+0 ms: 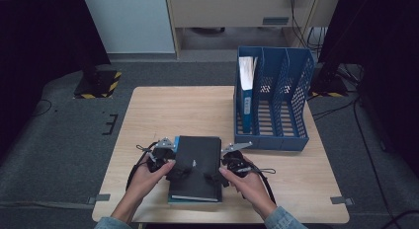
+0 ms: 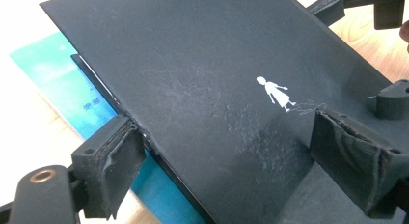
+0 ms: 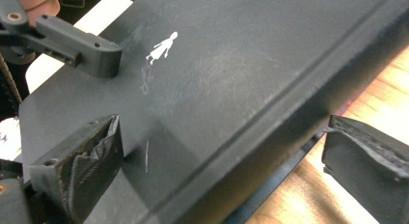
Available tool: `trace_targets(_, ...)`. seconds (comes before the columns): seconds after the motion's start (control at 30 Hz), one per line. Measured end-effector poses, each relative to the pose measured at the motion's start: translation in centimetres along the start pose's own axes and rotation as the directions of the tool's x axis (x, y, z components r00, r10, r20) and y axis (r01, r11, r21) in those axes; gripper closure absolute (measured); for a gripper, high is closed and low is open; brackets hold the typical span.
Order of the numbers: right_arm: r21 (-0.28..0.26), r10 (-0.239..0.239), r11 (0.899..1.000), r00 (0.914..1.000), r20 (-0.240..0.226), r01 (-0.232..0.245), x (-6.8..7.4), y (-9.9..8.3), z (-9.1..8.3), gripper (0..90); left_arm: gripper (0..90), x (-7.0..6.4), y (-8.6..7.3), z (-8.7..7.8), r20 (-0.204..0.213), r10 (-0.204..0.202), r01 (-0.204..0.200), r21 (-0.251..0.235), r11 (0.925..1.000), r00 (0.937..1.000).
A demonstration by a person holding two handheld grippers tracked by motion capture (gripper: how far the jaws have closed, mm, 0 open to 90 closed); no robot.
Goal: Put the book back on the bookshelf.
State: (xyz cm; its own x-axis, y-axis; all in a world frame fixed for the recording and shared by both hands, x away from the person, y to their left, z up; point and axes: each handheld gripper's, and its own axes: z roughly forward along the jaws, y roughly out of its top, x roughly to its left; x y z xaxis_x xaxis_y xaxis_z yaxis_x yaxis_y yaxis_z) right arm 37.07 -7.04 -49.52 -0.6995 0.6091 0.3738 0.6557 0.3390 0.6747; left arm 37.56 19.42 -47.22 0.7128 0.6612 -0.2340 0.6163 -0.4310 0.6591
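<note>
A black book (image 1: 197, 157) with a small white figure on its cover lies on a teal book (image 1: 192, 200) near the table's front edge. My left gripper (image 1: 175, 171) is open at the black book's left side. In the left gripper view the black book (image 2: 217, 89) runs between the jaws of the left gripper (image 2: 234, 166), and the teal book (image 2: 62, 84) shows underneath. My right gripper (image 1: 215, 177) is open at the book's right side. Seen from the right gripper (image 3: 222, 171), one jaw rests over the cover (image 3: 231, 79) and the other stands past the book's edge.
A blue three-slot file rack (image 1: 274, 95) stands at the table's back right, with a white and blue folder (image 1: 245, 86) in its left slot. Bare wooden table (image 1: 173, 110) stretches behind and to the left of the books. A person's hands hold both grippers.
</note>
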Motion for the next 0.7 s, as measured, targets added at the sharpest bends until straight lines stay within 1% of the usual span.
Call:
trace_targets(0.1, 0.010, 0.038, 0.999, 0.9993, -0.005, -0.037, -0.4, 0.0, 0.0, 0.2, 10.8, -0.1, 0.2, 0.2, 0.000, 0.007, -0.007, 0.006, 1.0000, 1.0000)
trace_targets(0.17, 0.008, 0.053, 0.999, 0.9986, -0.007, -0.053, -0.5, -0.1, -0.1, 0.2, 10.5, -0.2, 0.4, 0.3, 0.001, 0.009, -0.009, 0.009, 0.9999, 1.0000)
trace_targets(0.23, 0.002, 0.067, 0.998, 0.9976, -0.019, -0.067, -0.8, -0.2, -0.1, 0.1, 10.4, -0.2, 0.6, 0.4, 0.006, 0.012, -0.012, 0.021, 0.9997, 0.9999)
trace_targets(0.43, -0.002, 0.122, 0.993, 0.9910, -0.057, -0.122, -1.5, -0.5, 0.1, 0.1, 9.5, -0.1, 1.0, 0.8, 0.012, 0.020, -0.020, 0.039, 0.9990, 0.9997)
trace_targets(0.47, -0.001, 0.126, 0.992, 0.9903, -0.057, -0.127, -1.5, -0.5, 0.1, 0.1, 9.2, -0.1, 1.0, 0.8, 0.012, 0.014, -0.014, 0.035, 0.9993, 0.9998)
trace_targets(0.53, -0.001, 0.126, 0.992, 0.9903, -0.059, -0.126, -1.6, -0.5, 0.1, 0.1, 8.6, -0.1, 1.0, 0.9, 0.014, 0.014, -0.015, 0.037, 0.9992, 0.9998)
trace_targets(0.57, -0.001, 0.126, 0.992, 0.9903, -0.059, -0.126, -1.6, -0.5, 0.1, 0.1, 8.4, 0.0, 1.1, 0.9, 0.018, 0.020, -0.021, 0.043, 0.9989, 0.9996)
trace_targets(0.6, 0.002, 0.130, 0.992, 0.9894, -0.065, -0.130, -1.7, -0.5, 0.2, 0.1, 8.0, 0.2, 1.1, 1.0, 0.029, 0.012, -0.013, 0.046, 0.9989, 0.9995)
trace_targets(0.7, -0.004, 0.130, 0.991, 0.9888, -0.074, -0.130, -1.9, -0.6, 0.3, 0.1, 6.7, 0.3, 1.1, 1.1, 0.039, 0.009, -0.011, 0.046, 0.9989, 0.9992)
